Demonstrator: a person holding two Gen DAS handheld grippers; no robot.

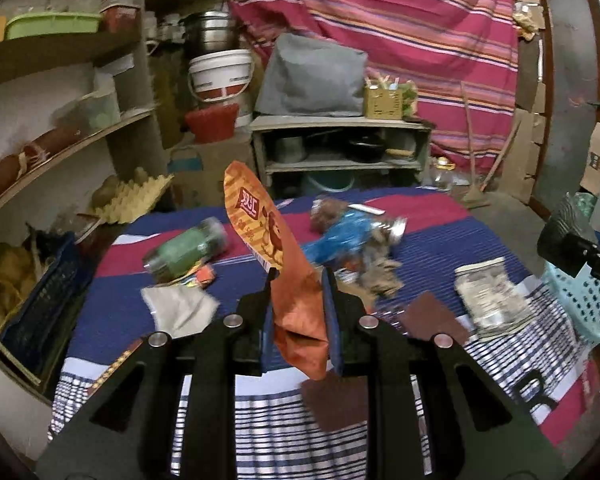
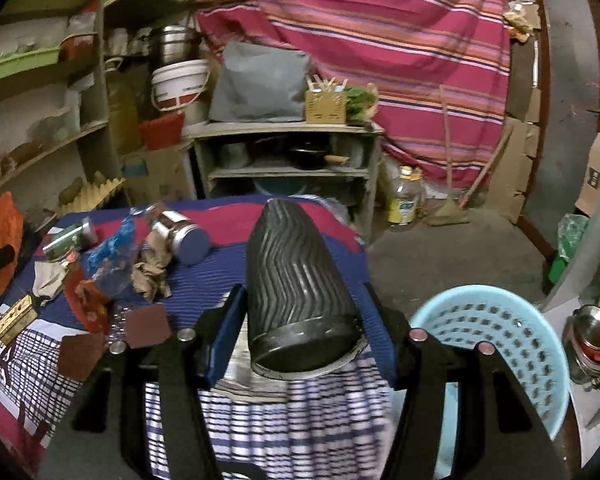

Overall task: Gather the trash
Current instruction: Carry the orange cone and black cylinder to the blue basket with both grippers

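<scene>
My left gripper [image 1: 300, 280] is shut on an orange snack wrapper [image 1: 260, 224], which stands up between the pads above the table. In the right wrist view the same wrapper [image 2: 4, 232] shows at the far left. My right gripper [image 2: 304, 292] is shut on a black ribbed cup [image 2: 296, 264], held off the striped tablecloth [image 2: 300, 420] with its rim toward the camera. A light-blue perforated basket [image 2: 500, 320] sits just right of that gripper. On the cloth lie a green bottle [image 1: 188, 248], a blue wrapper [image 1: 340, 236], crumpled brown paper [image 1: 380, 276] and folded newspaper [image 1: 488, 296].
Wooden shelves [image 1: 60, 148] and a blue crate [image 1: 48, 300] line the left side. A low shelf unit [image 1: 340, 148] with pots stands behind the table. A round metal tin [image 2: 188, 236] and brown squares [image 2: 148, 324] lie on the cloth. Bare floor [image 2: 460, 248] opens to the right.
</scene>
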